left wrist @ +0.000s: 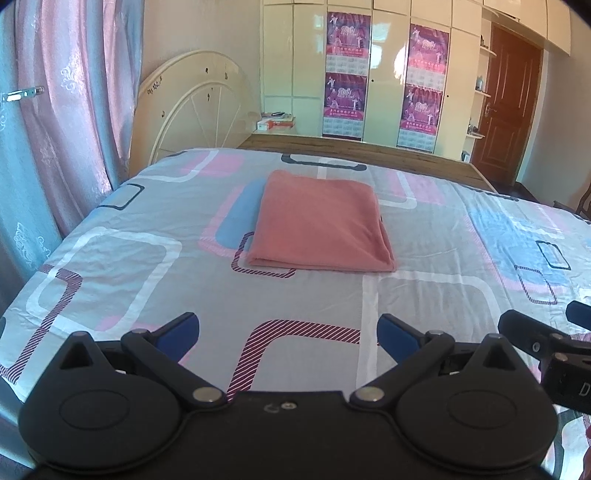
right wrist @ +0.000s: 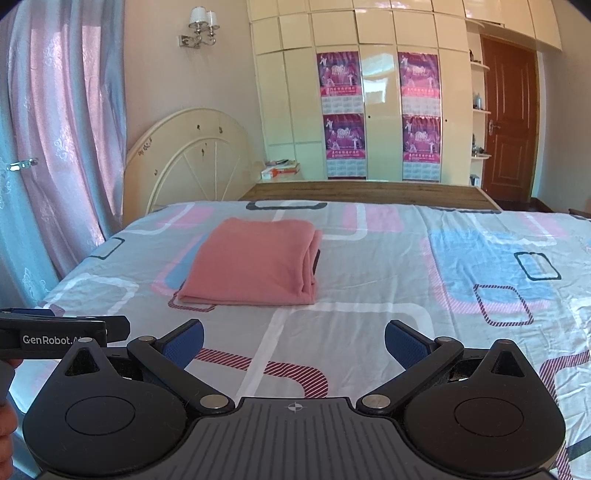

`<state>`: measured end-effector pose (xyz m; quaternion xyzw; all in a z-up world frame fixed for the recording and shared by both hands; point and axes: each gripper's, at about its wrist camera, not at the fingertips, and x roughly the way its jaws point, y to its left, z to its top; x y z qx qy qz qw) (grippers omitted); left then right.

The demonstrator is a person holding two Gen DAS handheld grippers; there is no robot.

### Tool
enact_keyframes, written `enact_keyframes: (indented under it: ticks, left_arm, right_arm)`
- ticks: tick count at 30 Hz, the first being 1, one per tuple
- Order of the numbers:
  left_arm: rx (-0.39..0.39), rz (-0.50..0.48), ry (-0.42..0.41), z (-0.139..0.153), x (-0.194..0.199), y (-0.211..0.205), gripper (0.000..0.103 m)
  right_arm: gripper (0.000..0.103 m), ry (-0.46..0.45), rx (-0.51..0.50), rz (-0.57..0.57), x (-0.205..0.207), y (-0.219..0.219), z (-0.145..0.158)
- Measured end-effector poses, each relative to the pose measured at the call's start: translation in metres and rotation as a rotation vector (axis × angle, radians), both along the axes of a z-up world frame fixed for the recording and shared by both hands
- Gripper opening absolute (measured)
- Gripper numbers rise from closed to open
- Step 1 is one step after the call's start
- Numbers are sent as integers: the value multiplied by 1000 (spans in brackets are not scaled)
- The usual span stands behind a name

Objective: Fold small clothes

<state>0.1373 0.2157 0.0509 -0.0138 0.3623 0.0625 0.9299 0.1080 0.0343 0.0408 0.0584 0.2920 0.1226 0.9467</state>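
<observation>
Nearest the lens in the left wrist view, the left hand-held gripper (left wrist: 288, 334) is seen with its blue-padded fingers (left wrist: 181, 332) spread wide and nothing held between them. The right hand-held gripper (right wrist: 294, 341) is likewise released and empty in its own view. Both are held above the near part of the bed (left wrist: 110, 266), which is covered by a sheet printed with rounded rectangles.

A folded pink garment (left wrist: 319, 221) is laid flat on the bed, well apart from both grippers and toward the far side. Its stacked layers are exposed along the right edge only in the right wrist view (right wrist: 255, 264), where a dark strip is also noted at that edge; from the left wrist a smooth top face is mostly shown.

A wall lamp (right wrist: 201, 26) is recorded only from the right wrist. Posters on the wardrobe (left wrist: 347, 74), a brown door (left wrist: 506, 107) and curtains (left wrist: 55, 110) are seen in both views.
</observation>
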Motion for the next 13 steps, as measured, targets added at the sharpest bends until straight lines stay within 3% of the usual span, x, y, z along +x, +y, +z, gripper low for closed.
enact_keyframes:
  ticks: [8,13]
  left_arm:
    - [-9,-43,-17,-21,33,-3,97]
    - [-53,-28,38,-37,77,8,103]
  right_arm:
    - [103,56,-4,-14,35,-1,-17]
    - [103,100,-25,-35,64,-3,-33]
